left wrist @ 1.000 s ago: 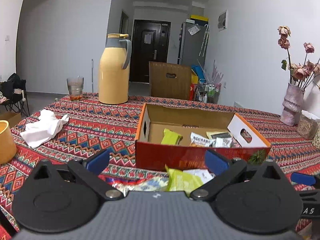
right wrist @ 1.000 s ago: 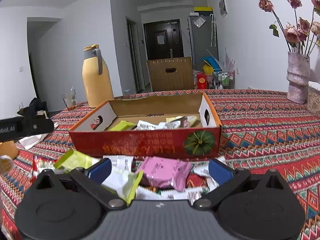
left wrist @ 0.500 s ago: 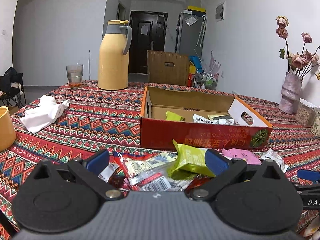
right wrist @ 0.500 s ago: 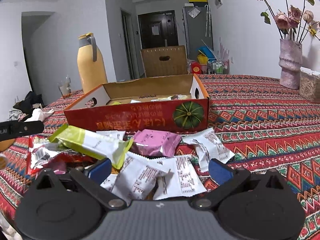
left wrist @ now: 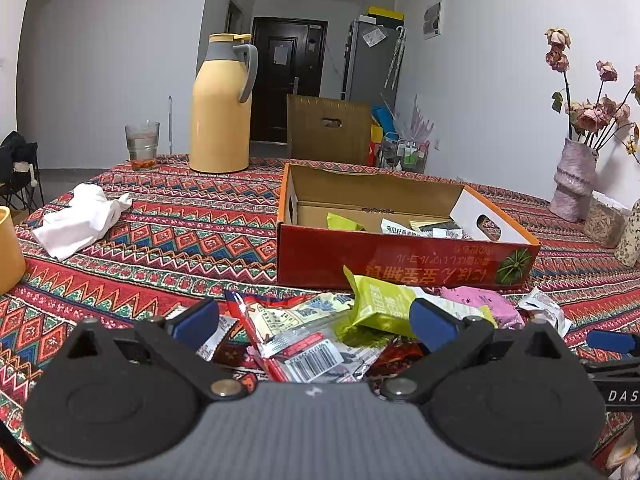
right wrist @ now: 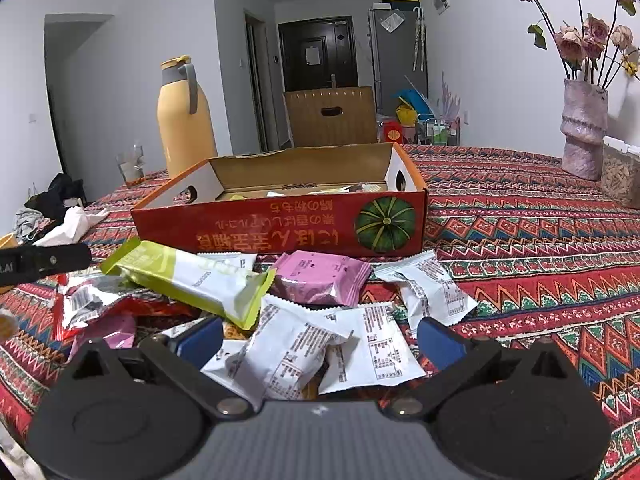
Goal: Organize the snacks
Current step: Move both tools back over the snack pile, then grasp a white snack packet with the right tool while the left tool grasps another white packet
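A red cardboard box (left wrist: 400, 264) (right wrist: 280, 232) lies open on the patterned tablecloth with a few snack packets inside. A pile of loose packets lies in front of it. My left gripper (left wrist: 314, 326) is open, low over a clear red-trimmed packet (left wrist: 304, 344), with a green packet (left wrist: 380, 304) just ahead. My right gripper (right wrist: 320, 340) is open, low over white packets (right wrist: 288, 344). A long green and white packet (right wrist: 192, 276) and a pink packet (right wrist: 320, 278) lie ahead of it.
A yellow thermos (left wrist: 220, 108) and a glass (left wrist: 142, 146) stand at the back left. A white crumpled cloth (left wrist: 80, 220) and a yellow cup (left wrist: 8, 248) are at the left. A vase of dried roses (right wrist: 584, 128) stands at the right.
Both grippers have come down and back from the box toward the pile of packets in front of it. The packets now lie between their open fingers.
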The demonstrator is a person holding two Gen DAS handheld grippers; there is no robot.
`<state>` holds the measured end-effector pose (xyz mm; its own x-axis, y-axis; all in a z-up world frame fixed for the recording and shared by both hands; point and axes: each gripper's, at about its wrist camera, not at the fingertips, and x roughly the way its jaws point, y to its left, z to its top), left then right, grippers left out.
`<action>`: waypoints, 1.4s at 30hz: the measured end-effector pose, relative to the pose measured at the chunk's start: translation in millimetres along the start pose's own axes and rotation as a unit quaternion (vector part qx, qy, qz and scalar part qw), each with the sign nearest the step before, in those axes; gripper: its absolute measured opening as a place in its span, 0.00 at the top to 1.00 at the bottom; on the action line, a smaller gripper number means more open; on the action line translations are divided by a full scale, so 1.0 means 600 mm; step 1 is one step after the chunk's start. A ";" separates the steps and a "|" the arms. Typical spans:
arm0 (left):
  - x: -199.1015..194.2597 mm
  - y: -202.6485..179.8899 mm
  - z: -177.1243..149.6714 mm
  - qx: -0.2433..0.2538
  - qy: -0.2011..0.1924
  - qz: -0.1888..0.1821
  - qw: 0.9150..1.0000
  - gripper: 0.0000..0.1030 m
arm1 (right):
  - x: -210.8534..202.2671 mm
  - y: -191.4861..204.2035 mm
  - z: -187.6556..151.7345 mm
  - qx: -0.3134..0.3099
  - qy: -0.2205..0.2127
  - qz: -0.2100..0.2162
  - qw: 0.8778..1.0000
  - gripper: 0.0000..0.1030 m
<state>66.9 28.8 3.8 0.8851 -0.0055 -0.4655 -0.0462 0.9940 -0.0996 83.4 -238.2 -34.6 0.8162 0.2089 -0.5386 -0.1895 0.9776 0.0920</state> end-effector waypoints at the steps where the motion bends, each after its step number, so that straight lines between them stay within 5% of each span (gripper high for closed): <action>1: 0.001 -0.001 0.000 0.001 0.001 -0.001 1.000 0.00 | 0.002 -0.001 0.000 0.001 0.001 -0.001 1.000 0.01; 3: 0.002 -0.003 -0.001 0.001 0.002 -0.002 1.000 0.00 | 0.006 -0.001 0.000 0.004 0.004 0.000 1.000 0.04; 12: 0.006 -0.003 -0.005 0.000 0.007 -0.004 1.000 0.00 | 0.022 0.016 -0.009 0.001 0.032 0.025 0.999 0.53; 15: 0.006 -0.003 -0.006 0.000 0.008 -0.005 1.000 0.00 | 0.019 0.018 -0.011 0.005 0.027 0.027 0.999 0.61; 29: -0.020 0.033 0.002 -0.014 -0.015 0.002 1.000 0.00 | -0.016 -0.010 0.001 0.038 -0.024 0.021 0.999 0.63; 42: -0.011 0.135 0.027 -0.020 0.000 0.071 0.997 0.00 | -0.010 -0.031 -0.002 0.054 -0.024 0.004 0.998 0.63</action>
<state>64.8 110.9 13.3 0.8683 0.1343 -0.4775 -0.1891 0.9796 -0.0685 81.2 -257.6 -33.8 0.8408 0.2148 -0.4969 -0.1374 0.9726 0.1877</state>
